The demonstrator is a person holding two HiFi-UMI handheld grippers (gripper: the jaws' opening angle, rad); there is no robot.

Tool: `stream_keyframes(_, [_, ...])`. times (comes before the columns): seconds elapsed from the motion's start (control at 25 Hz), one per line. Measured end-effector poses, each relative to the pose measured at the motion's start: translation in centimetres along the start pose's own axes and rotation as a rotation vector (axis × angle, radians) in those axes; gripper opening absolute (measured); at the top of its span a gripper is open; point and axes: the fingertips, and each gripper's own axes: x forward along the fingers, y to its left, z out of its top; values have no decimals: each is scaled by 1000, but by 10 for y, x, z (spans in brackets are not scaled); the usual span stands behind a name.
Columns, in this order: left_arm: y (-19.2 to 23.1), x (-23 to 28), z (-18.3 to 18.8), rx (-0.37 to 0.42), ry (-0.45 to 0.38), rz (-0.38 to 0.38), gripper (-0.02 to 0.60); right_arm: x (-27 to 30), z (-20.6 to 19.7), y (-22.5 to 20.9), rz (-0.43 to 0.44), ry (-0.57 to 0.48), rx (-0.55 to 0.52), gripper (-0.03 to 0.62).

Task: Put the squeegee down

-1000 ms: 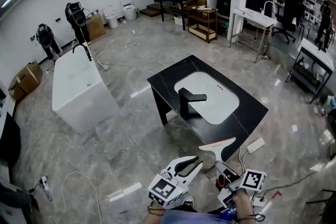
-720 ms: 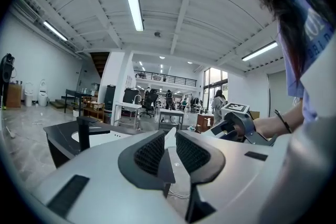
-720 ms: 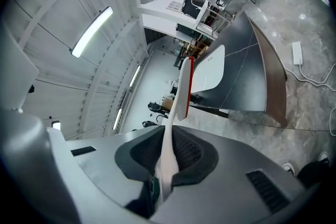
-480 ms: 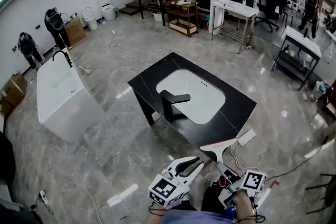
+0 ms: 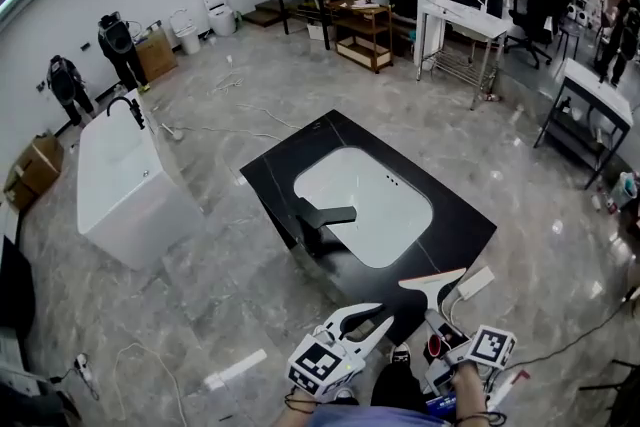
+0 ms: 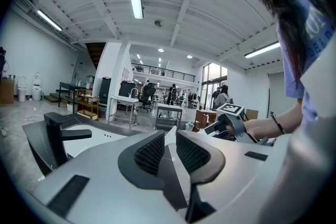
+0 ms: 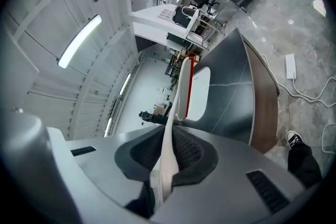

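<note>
My right gripper (image 5: 436,323) is shut on the thin white handle of the squeegee (image 5: 432,282). Its white head with the red blade (image 7: 185,86) points forward over the near edge of the black countertop (image 5: 455,215). A white sink basin (image 5: 365,205) and a black faucet (image 5: 318,220) sit in that countertop. My left gripper (image 5: 378,317) hovers just left of the squeegee by the same edge; its jaws are together with nothing between them. In the left gripper view the right gripper (image 6: 231,122) shows beyond the left gripper (image 6: 170,135).
A white bathtub (image 5: 120,175) stands on the floor to the left. A white power strip (image 5: 478,281) and cables lie on the floor beside the counter's right corner. Metal tables (image 5: 470,30) and shelves line the back of the room.
Both grippers have moved forward toward the countertop. The squeegee head now reaches the counter's near edge. The grip on the handle is unchanged.
</note>
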Motion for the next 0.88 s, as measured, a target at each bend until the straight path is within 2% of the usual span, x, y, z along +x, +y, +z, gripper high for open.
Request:
stream_keyframes(0.2, [23, 53, 4, -19, 17, 38, 80, 25, 54, -32, -38, 47, -11, 51])
stream_keyframes(0.48, [29, 116, 15, -21, 53, 4, 80, 46, 99, -62, -52, 83, 41, 51])
stream_keyframes(0.88, [50, 161, 27, -11, 79, 23, 80, 71, 153, -98, -66, 93, 92, 51])
